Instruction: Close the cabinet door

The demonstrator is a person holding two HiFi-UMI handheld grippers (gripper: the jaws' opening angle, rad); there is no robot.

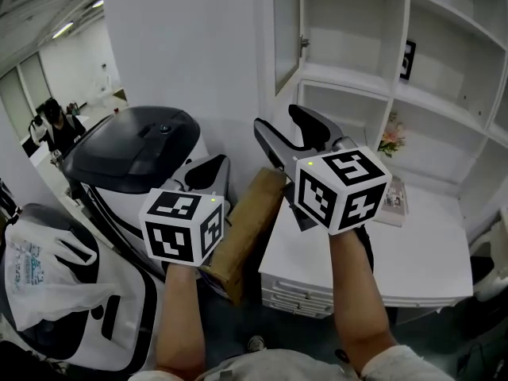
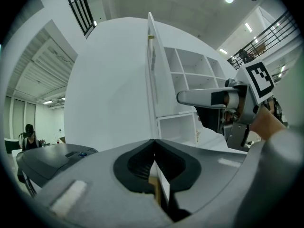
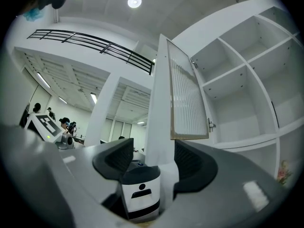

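The cabinet (image 1: 349,76) is seen at upper right, white, with its shelves open to view. Its door (image 1: 286,30) is found at the cabinet's left side, swung out toward the person and standing roughly square to the cabinet front. The door's long axis is upright. The hinged edge is kept against the cabinet and the free edge is pointed outward. In the right gripper view a ribbed panel is shown in the door, with a hinge at its lower right.

A white bench (image 1: 429,244) is placed below the shelves. A black-topped machine (image 1: 131,153) is parked to the left, and a strip of cardboard (image 1: 246,228) is leaned between machine and bench.

The right tool (image 1: 279,124) is held up with its jaws wide apart and nothing gripped. Only the white cabinet side and the machine are framed between them. The door is located above and just ahead of this tool, slightly right of its line.

The left tool (image 1: 210,169) is held lower and further left, its jaws pressed together with nothing seen clamped.

The right tool is judged the nearer one. A push on the free edge toward the right, across the opening, is judged to be called for. The closing is not yet begun.
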